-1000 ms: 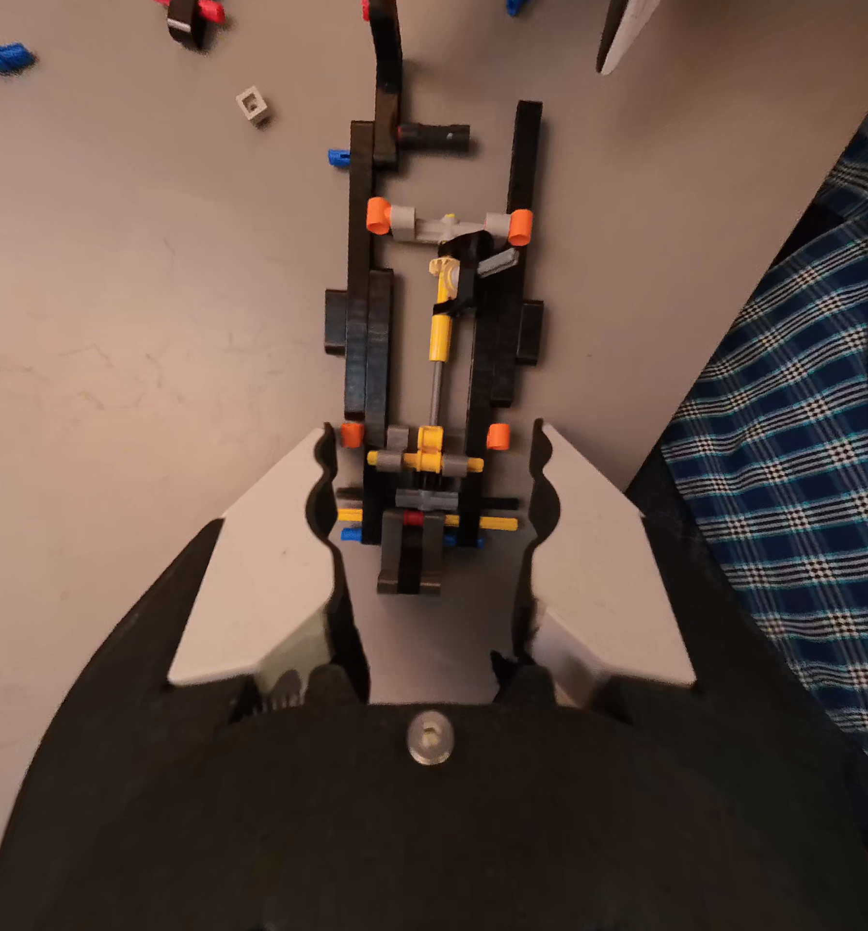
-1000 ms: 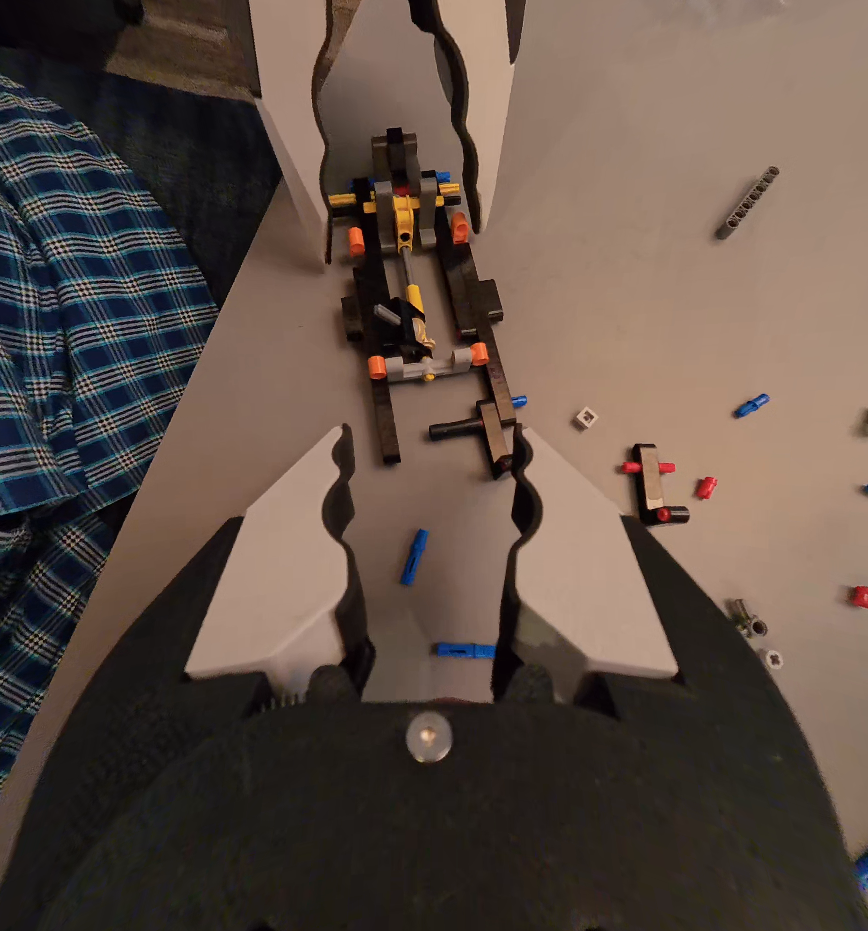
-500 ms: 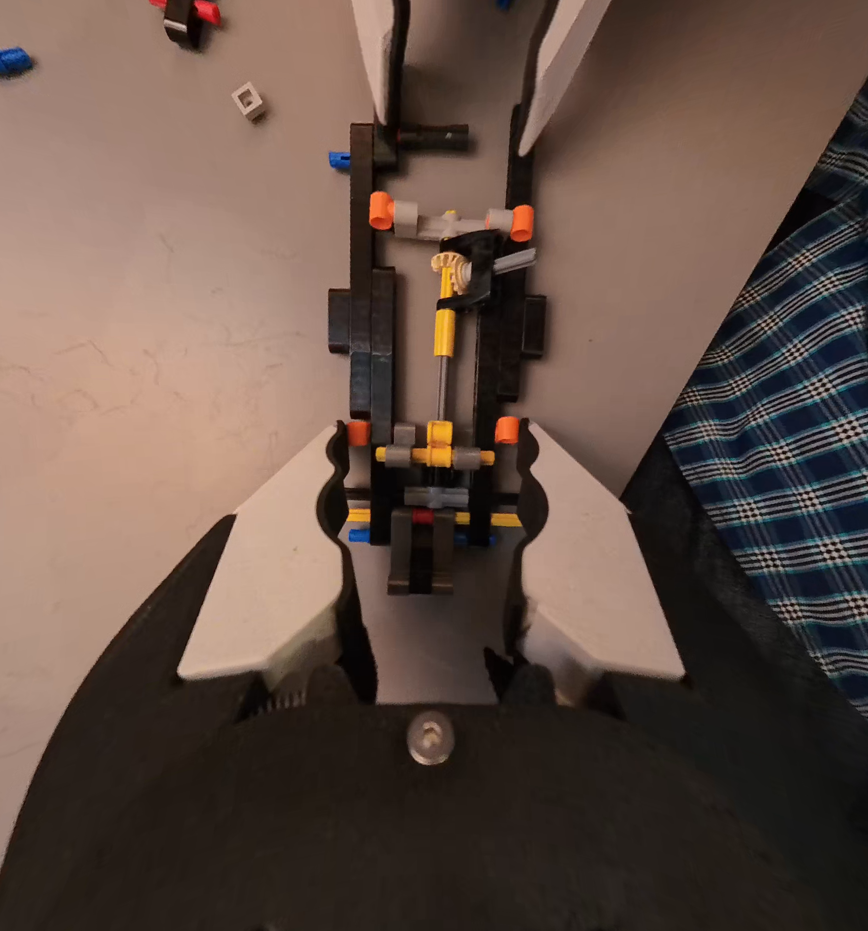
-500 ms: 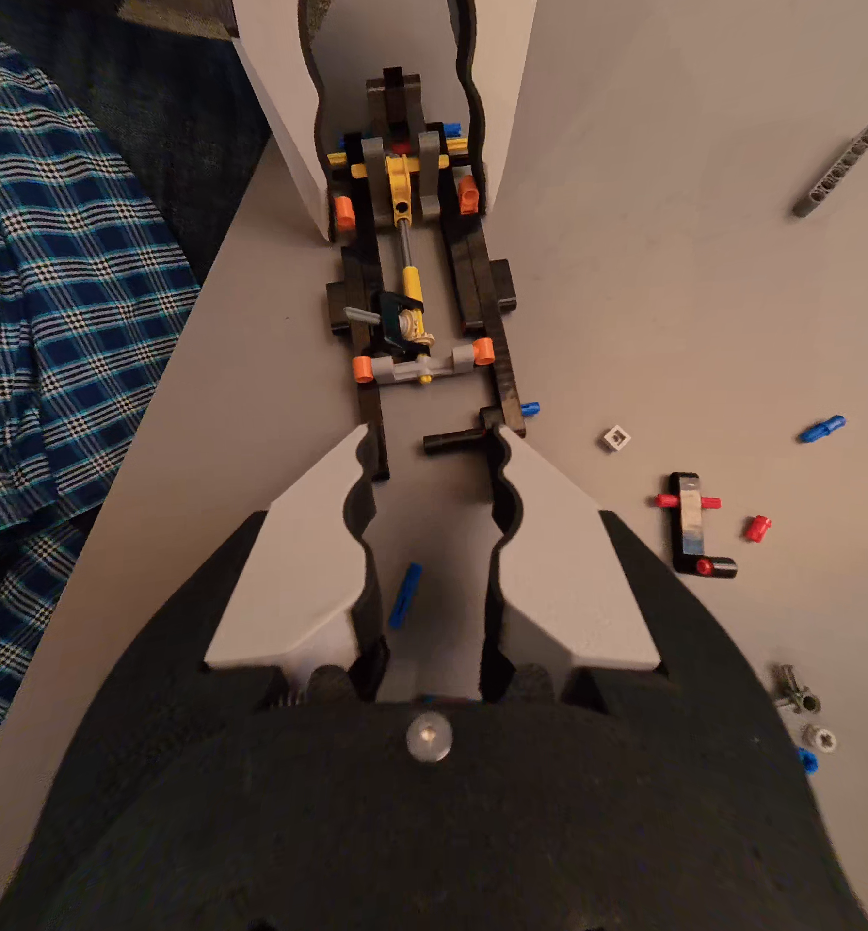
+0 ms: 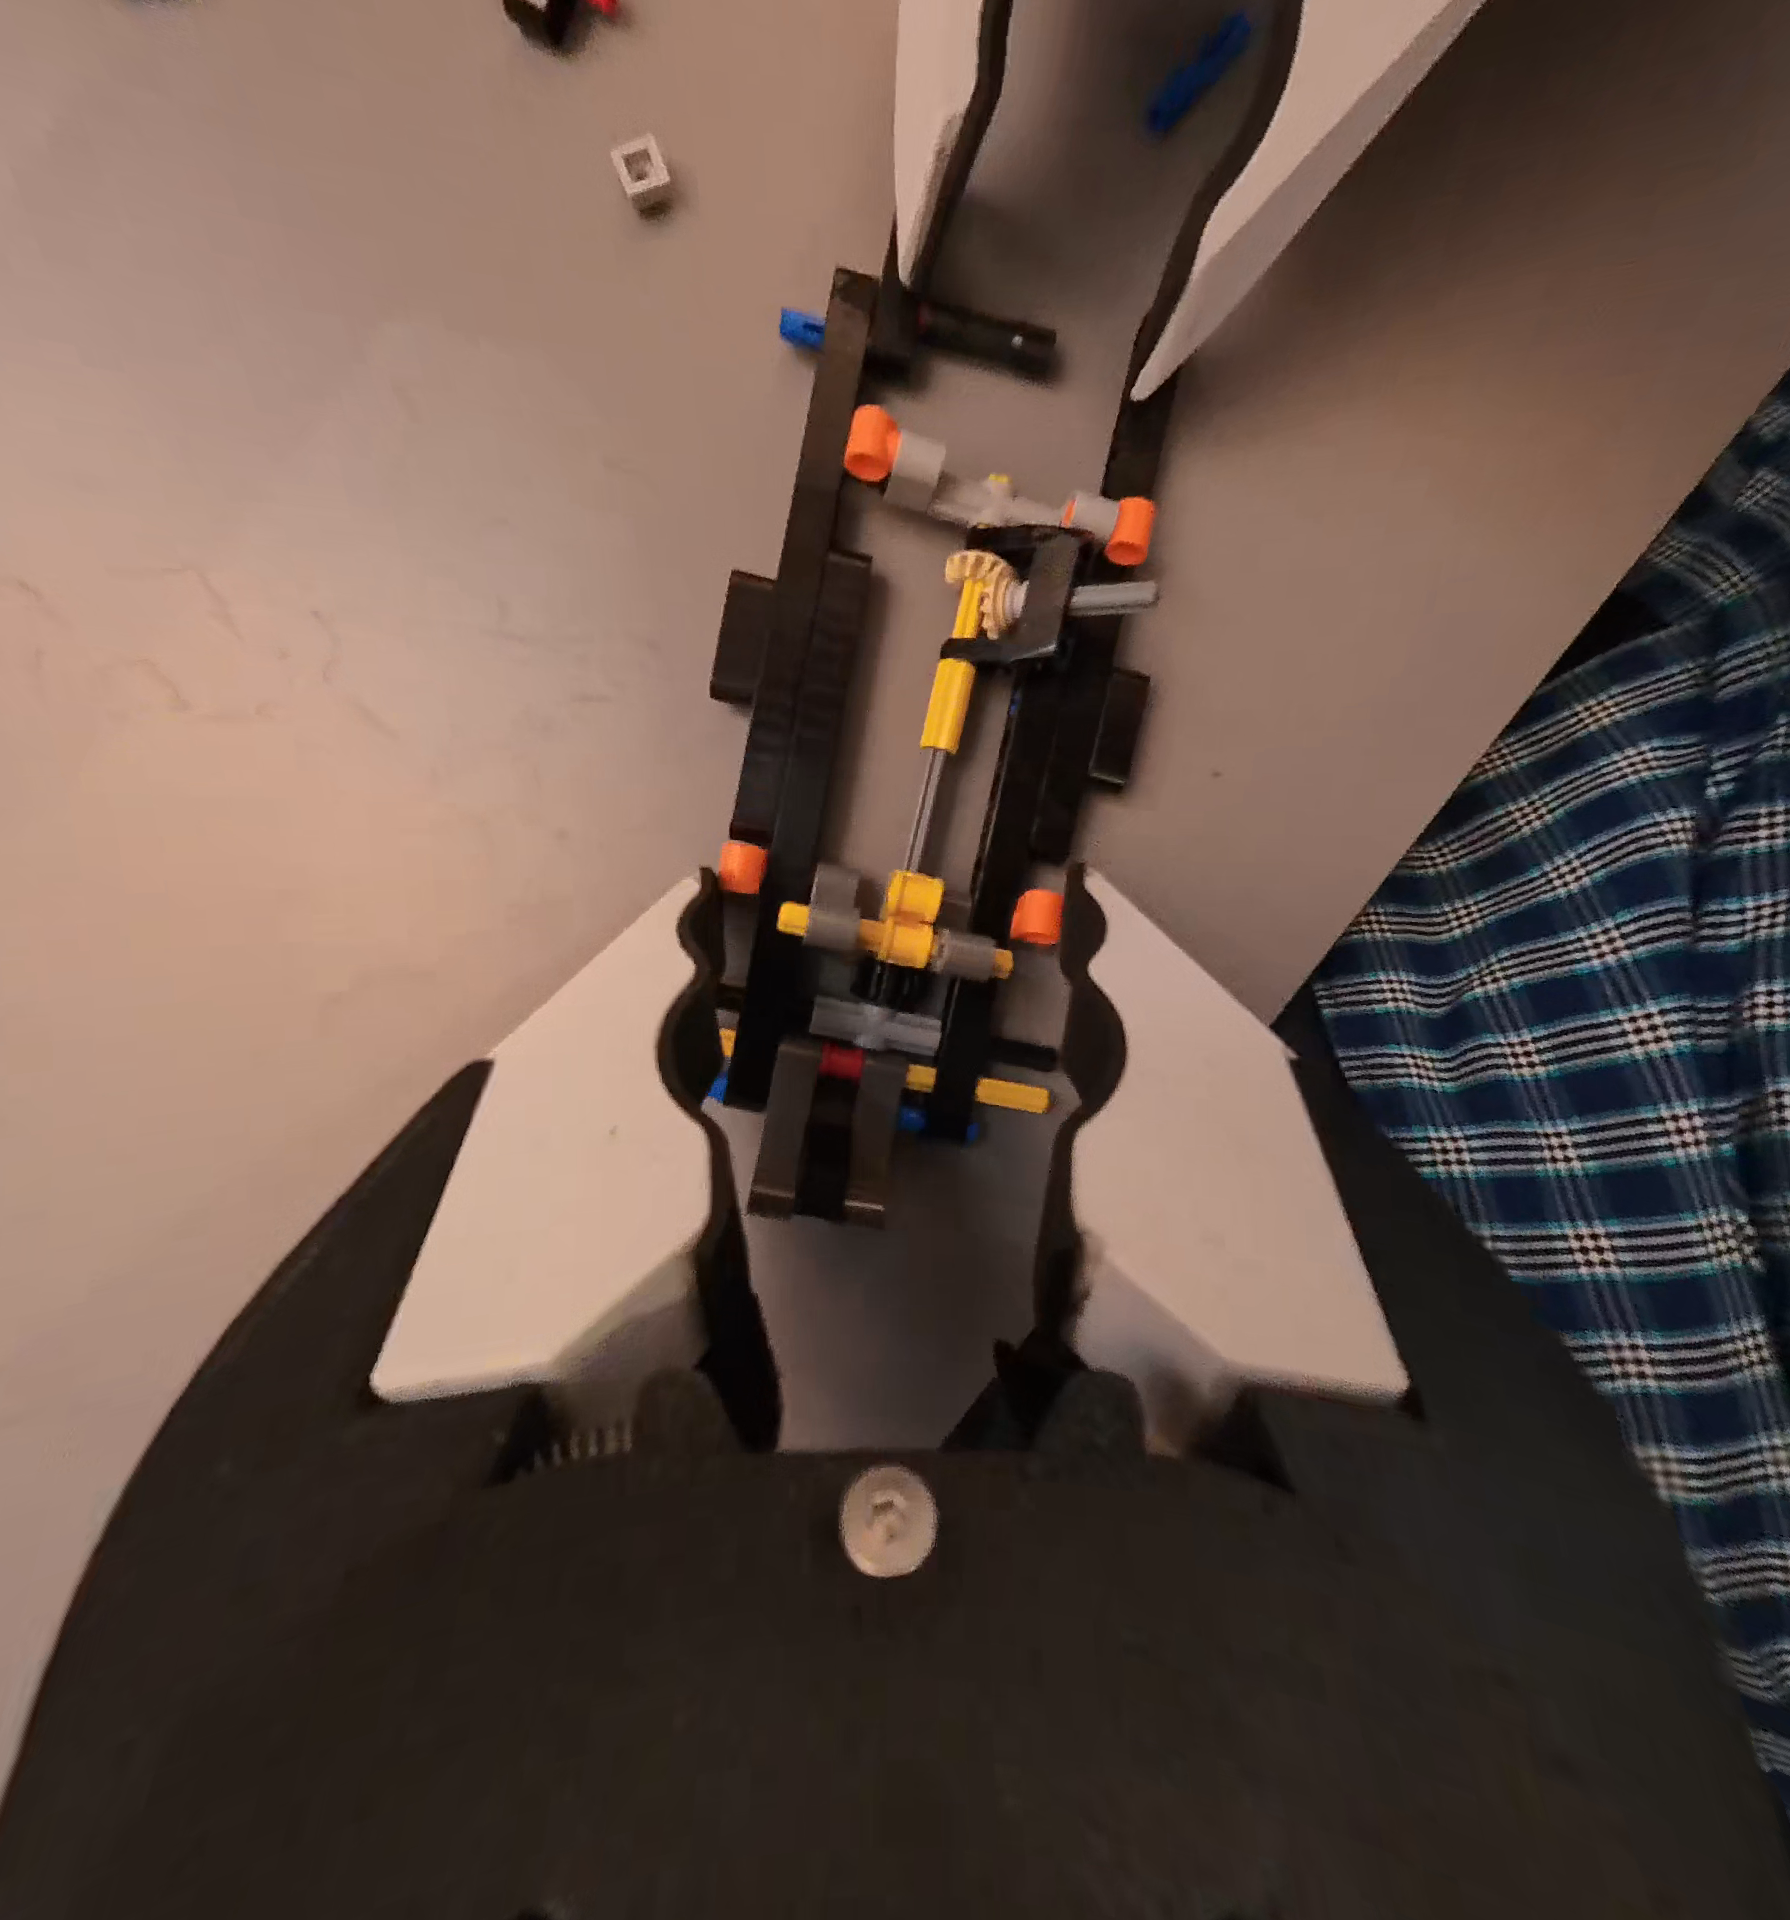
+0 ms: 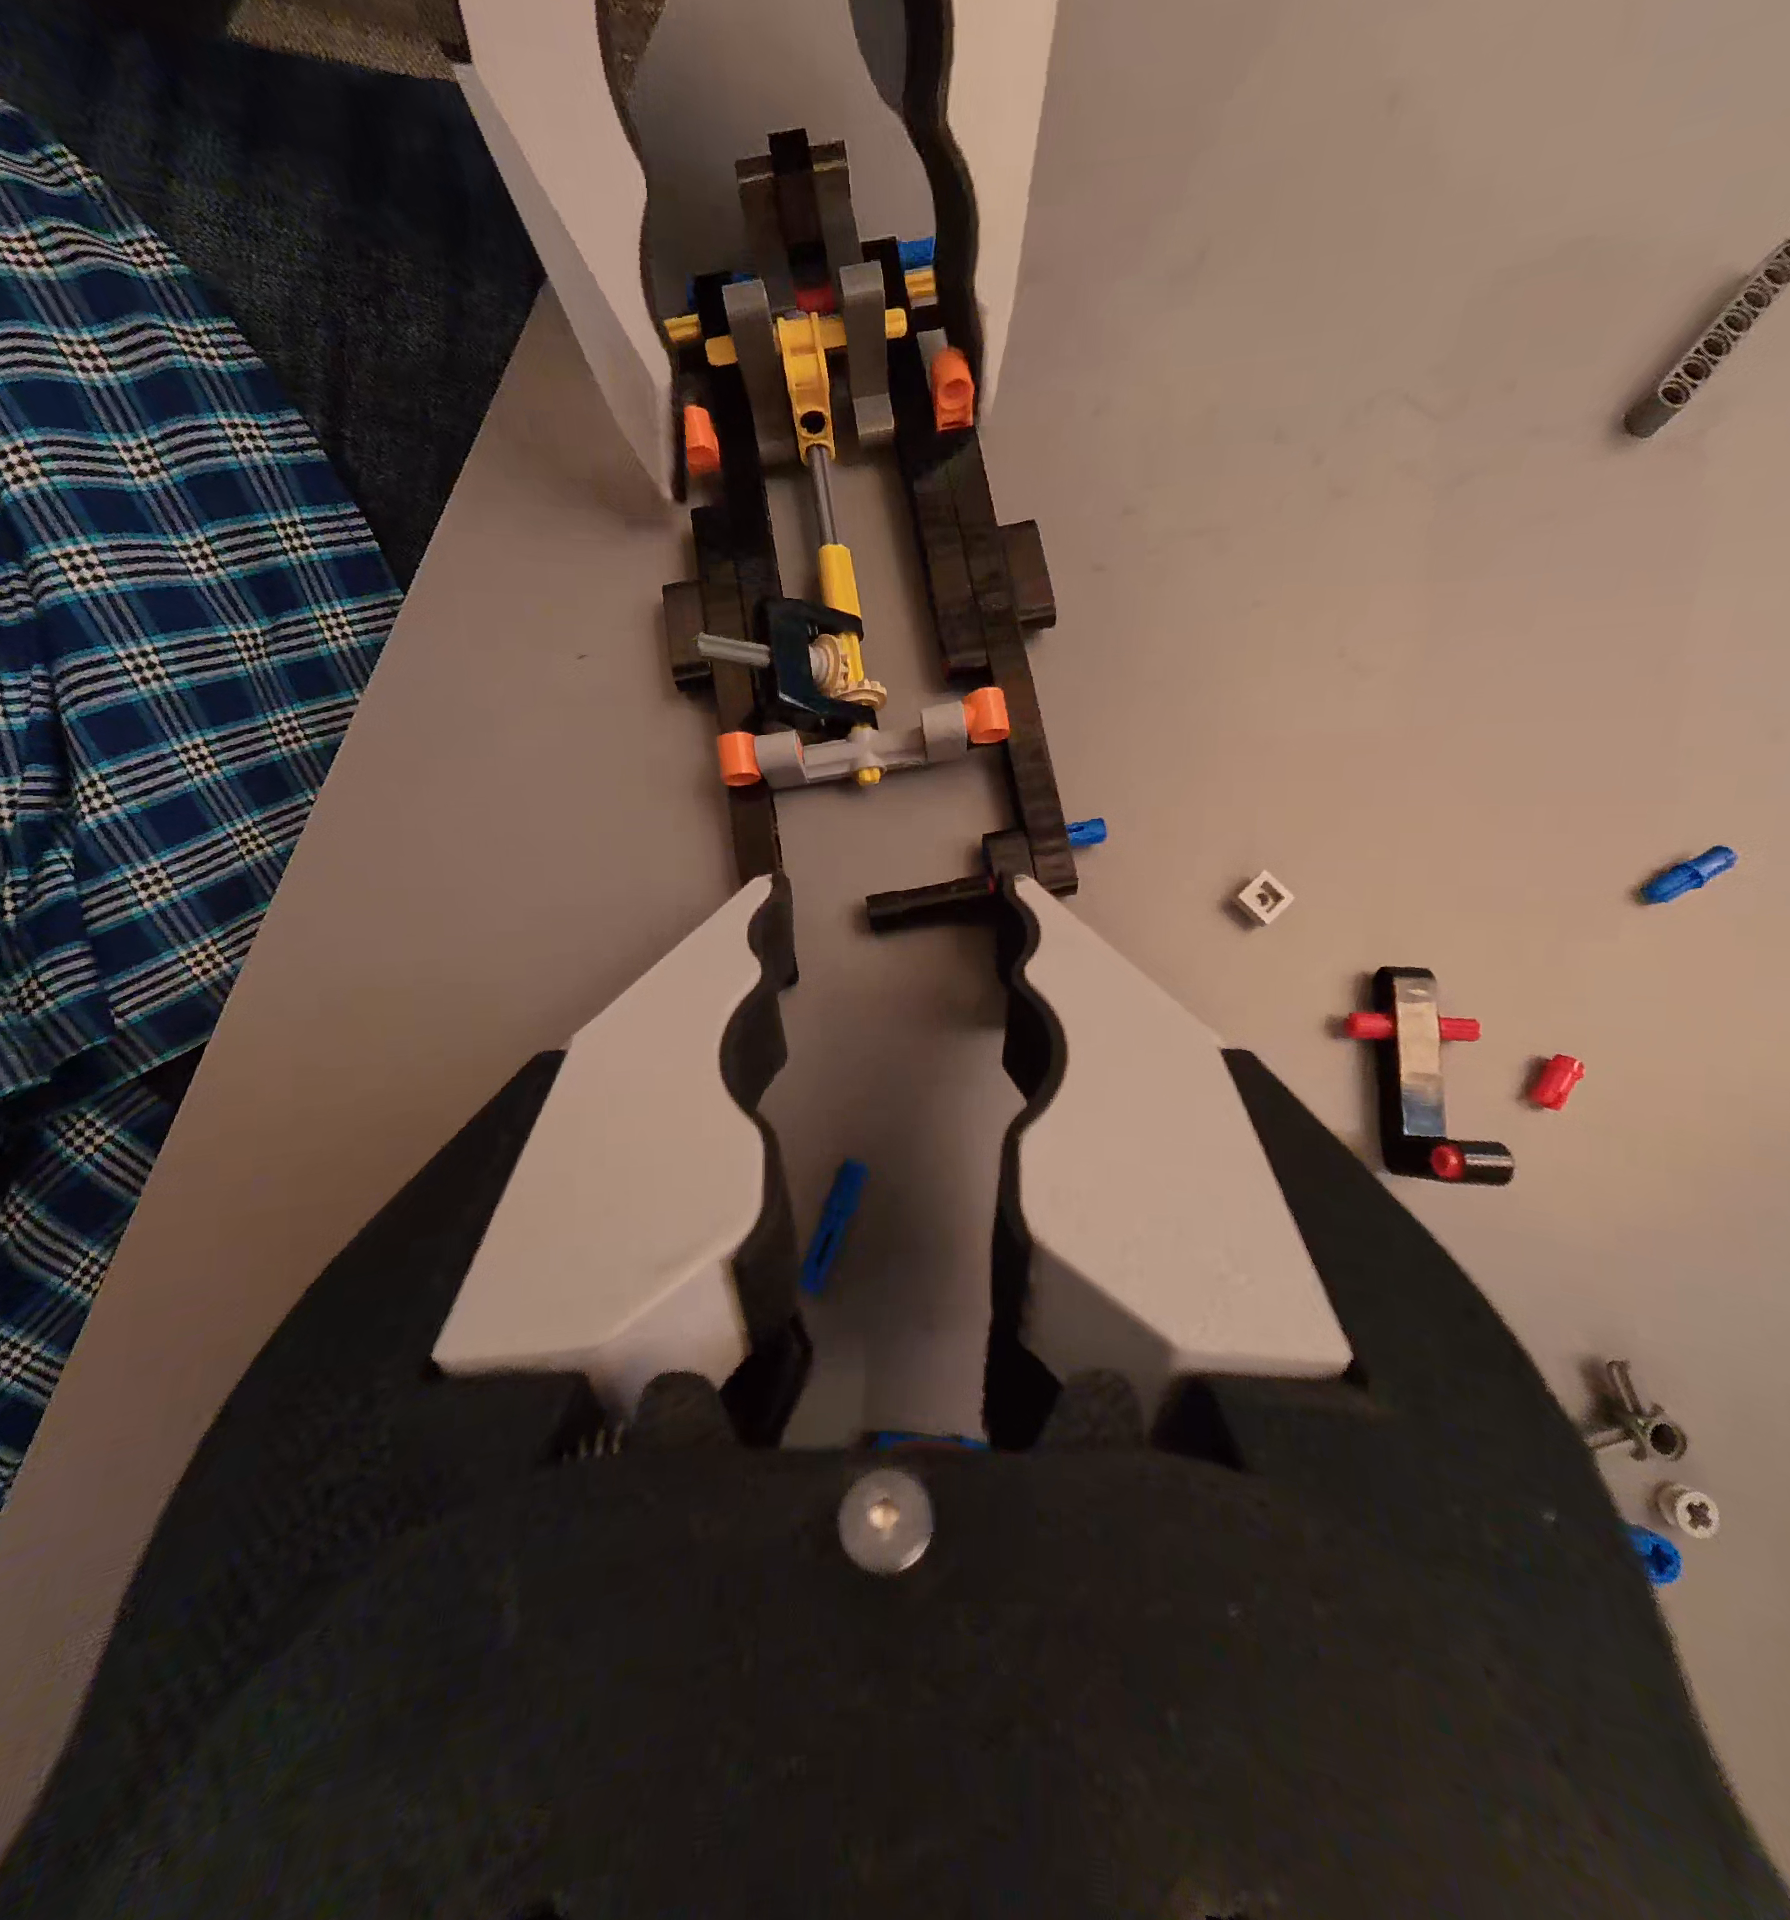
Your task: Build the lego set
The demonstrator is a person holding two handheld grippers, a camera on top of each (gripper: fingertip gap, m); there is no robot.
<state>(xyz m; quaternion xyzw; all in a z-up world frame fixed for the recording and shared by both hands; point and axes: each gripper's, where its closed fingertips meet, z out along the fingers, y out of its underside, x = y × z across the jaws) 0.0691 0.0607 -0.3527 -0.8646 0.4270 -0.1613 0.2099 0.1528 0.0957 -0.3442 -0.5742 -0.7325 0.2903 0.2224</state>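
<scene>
Matte beige tabletop (image 6: 1390, 623) w/ ladder-shaped black plastic chassis (image 6: 984, 582).

One chassis assembly (image 6: 849, 582) between two grippers; right of the right gripper (image 6: 896, 914), three loose blue pins (image 6: 1689, 873), one grey beam (image 6: 1724, 335).

The lego frame (image 6: 860, 582) lies on the table (image 6: 1390, 582) between both grippers. A loose pin (image 6: 834, 1226) lies between the right gripper's fingers (image 6: 1130, 1122); small parts (image 6: 1421, 1070) lie right of them.
</scene>
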